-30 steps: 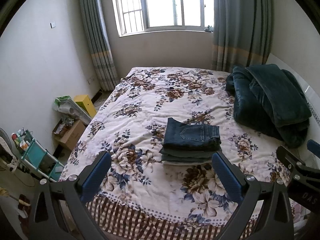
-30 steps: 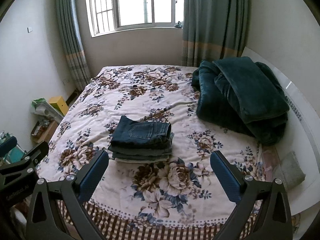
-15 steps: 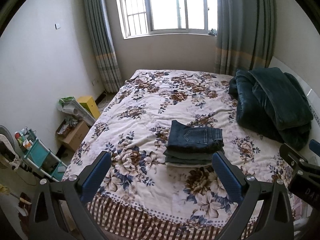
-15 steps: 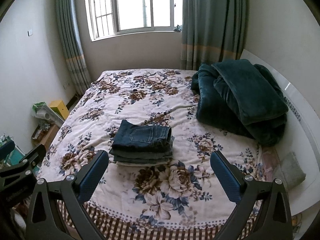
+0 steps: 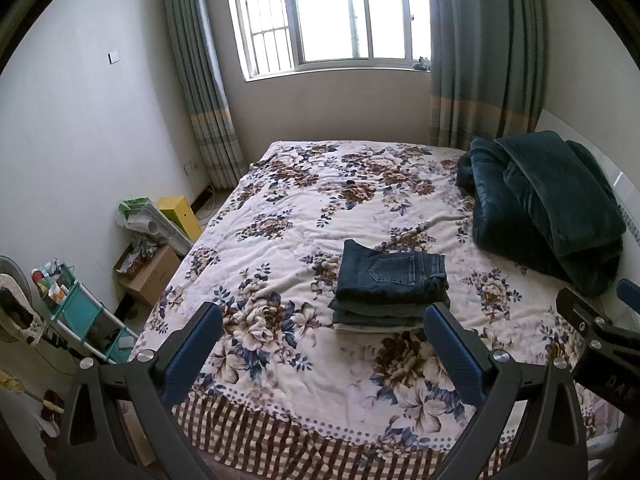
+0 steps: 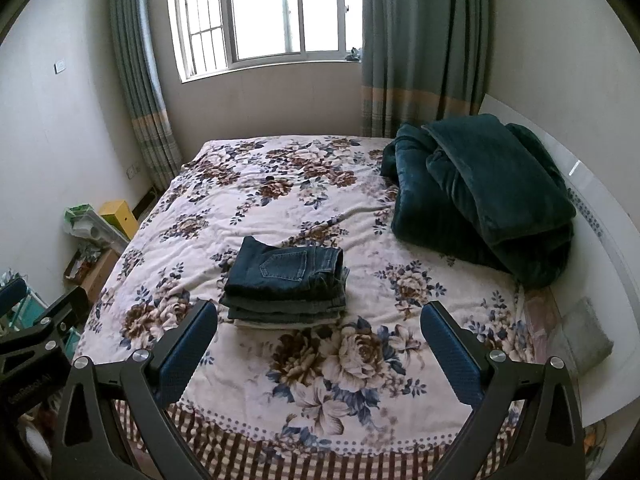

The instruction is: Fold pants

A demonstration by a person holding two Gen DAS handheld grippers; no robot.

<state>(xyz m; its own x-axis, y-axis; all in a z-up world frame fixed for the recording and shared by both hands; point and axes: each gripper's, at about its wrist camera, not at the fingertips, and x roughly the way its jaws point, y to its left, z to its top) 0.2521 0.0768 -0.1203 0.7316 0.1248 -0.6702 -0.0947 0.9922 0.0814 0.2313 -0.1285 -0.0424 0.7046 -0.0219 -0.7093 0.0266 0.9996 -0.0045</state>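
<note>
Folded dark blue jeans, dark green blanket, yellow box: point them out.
Folded dark blue jeans (image 6: 288, 270): right wrist view, back pocket.
Dark green blanket (image 6: 492, 184): right wrist view, top fold.
Yellow box (image 5: 180, 214): left wrist view, front face.

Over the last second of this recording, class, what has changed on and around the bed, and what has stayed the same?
Both cameras have pulled back from the bed: the stack of folded jeans looks smaller and more of the window shows. The left gripper and right gripper stay open and empty. The stack, the floral bedspread and the green blanket have not moved.
</note>
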